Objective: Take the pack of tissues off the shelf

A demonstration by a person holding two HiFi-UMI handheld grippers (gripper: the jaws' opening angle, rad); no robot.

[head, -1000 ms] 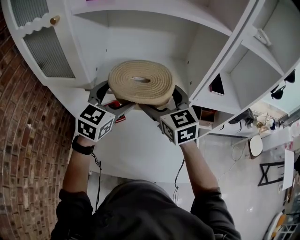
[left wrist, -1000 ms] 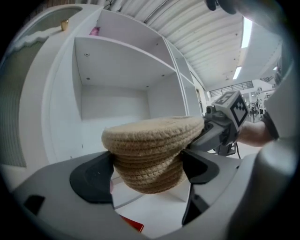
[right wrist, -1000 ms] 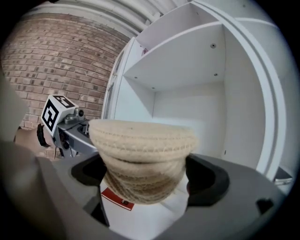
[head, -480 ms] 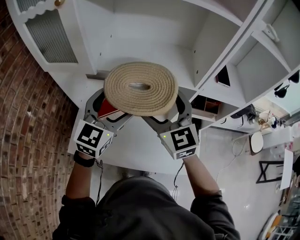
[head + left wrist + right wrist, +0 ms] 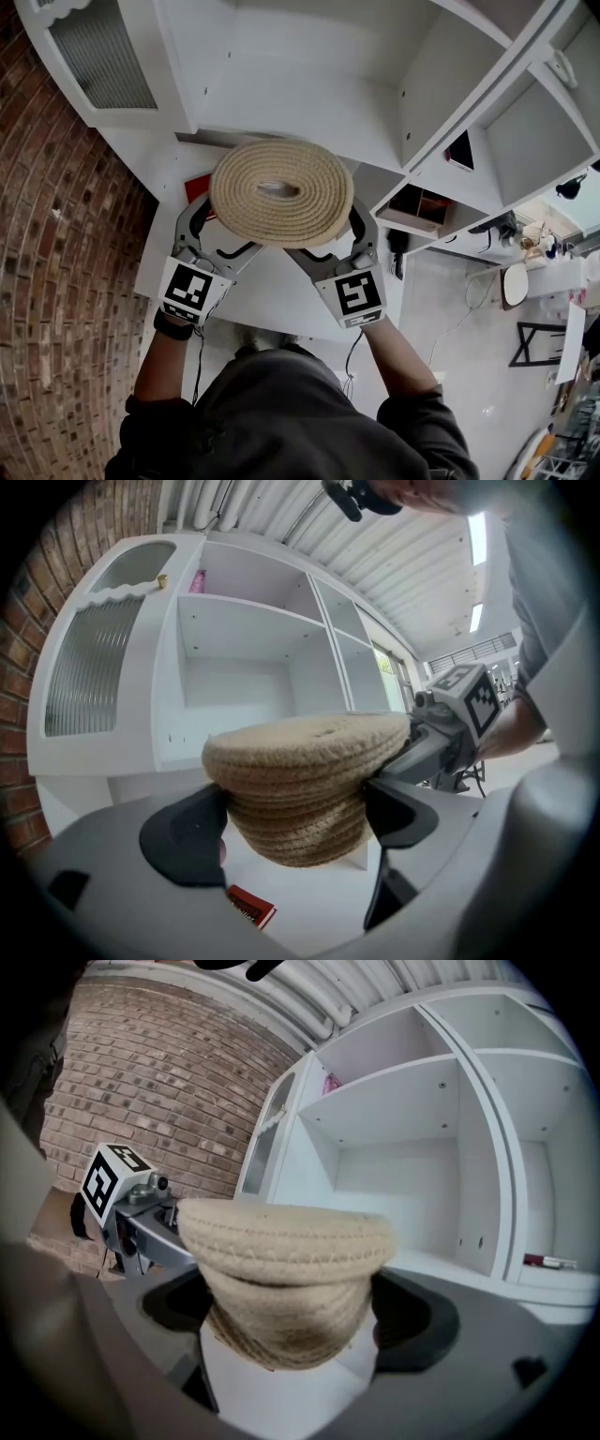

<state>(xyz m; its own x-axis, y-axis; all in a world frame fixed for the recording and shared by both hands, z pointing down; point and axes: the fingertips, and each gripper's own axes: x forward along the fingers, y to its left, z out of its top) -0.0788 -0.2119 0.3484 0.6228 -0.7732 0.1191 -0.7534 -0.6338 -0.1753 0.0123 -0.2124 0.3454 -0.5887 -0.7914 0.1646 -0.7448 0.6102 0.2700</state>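
A white shelf unit (image 5: 309, 84) fills the upper half of the head view, its wide compartments open. A ribbed-glass door (image 5: 103, 61) sits at the upper left, and a brick wall (image 5: 66, 281) runs down the left edge. Below the shelves a white counter (image 5: 262, 291) crosses the middle of the frame.

The pack of tissues (image 5: 281, 192), in a round coiled-rope case with a slot on top, sits at frame centre. It is out of the compartment and held clear above the counter. The left gripper (image 5: 211, 234) clamps its lower body from the left and the right gripper (image 5: 342, 239) from the right. In each gripper view both dark pads press the rope sides under the wider lid. A small red box (image 5: 250, 907) lies on the counter under the pack.
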